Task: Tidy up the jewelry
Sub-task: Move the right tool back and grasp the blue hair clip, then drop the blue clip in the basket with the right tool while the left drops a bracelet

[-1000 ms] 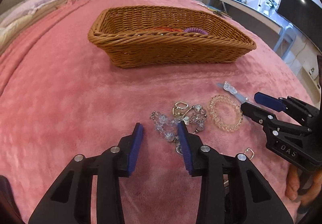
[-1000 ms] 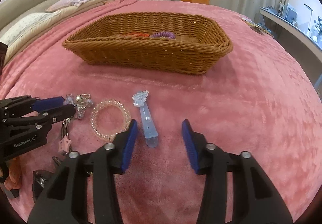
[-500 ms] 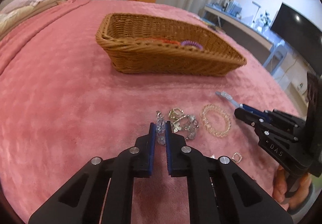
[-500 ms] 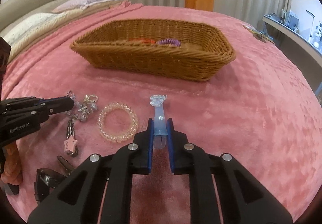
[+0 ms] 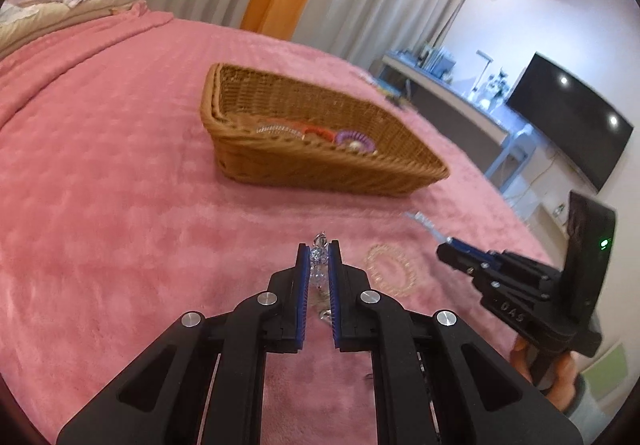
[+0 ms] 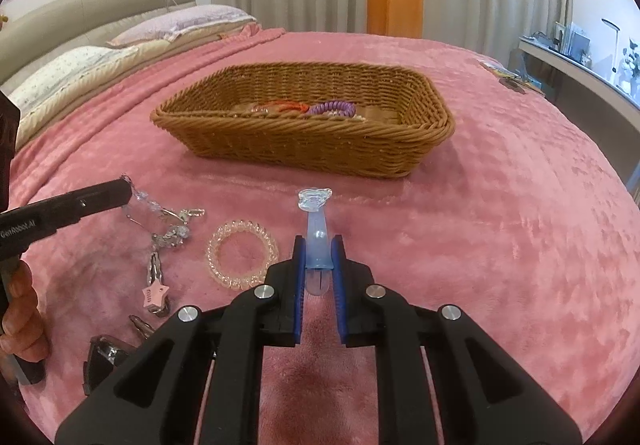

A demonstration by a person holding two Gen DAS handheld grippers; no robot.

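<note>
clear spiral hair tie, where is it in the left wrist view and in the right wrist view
Left wrist view: the clear spiral hair tie lies right of centre on the blanket, just right of the left gripper.
Right wrist view: it lies left of centre, just left of the right gripper.
Shared landmark: the wicker basket sits beyond it in both.

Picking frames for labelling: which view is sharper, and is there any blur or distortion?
Right wrist view: sharp on the wicker basket and the blue hair clip in the right gripper. Left wrist view: motion-blurred basket and coil hair tie; left gripper crisp. Both views show fisheye bending and dark corners.
</note>
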